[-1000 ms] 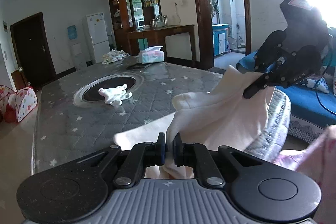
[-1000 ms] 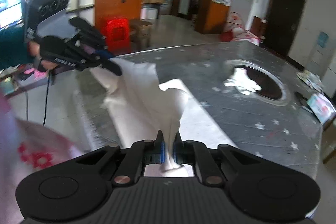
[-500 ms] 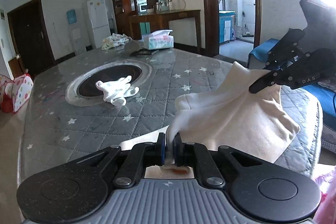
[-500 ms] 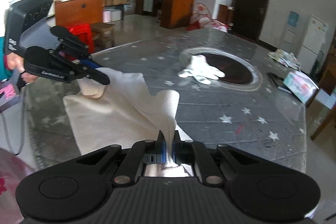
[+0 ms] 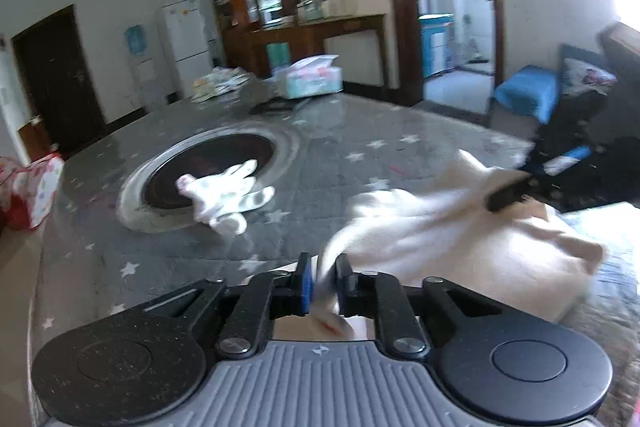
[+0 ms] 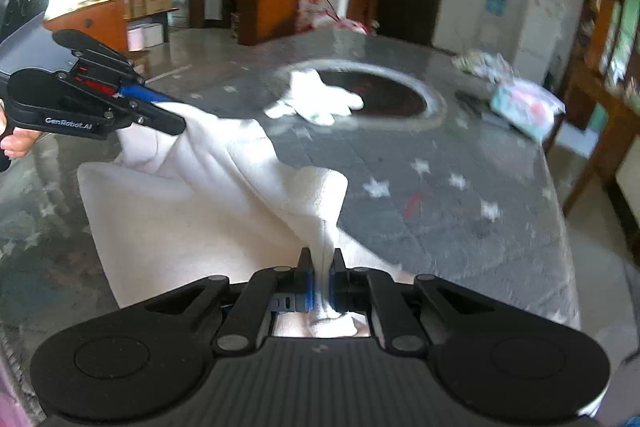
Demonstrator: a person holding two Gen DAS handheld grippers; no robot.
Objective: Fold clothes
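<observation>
The 2 grippers, left [image 5: 321, 281] and right [image 6: 319, 281], each clamp a corner of the cream cloth [image 6: 192, 195], which drapes between them.

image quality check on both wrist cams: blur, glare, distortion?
Left wrist view: strong motion blur on the cream garment and the right gripper; window top right blown out. Right wrist view: sharper up close, left gripper crisp, tissue box at far table edge smeared. Both show fisheye bending and dark corners.

Cream cloth garment [image 6: 208, 211], rumpled and half lifted, lower centre of frame, small white garment [image 6: 316, 103] crumpled upper centre
</observation>
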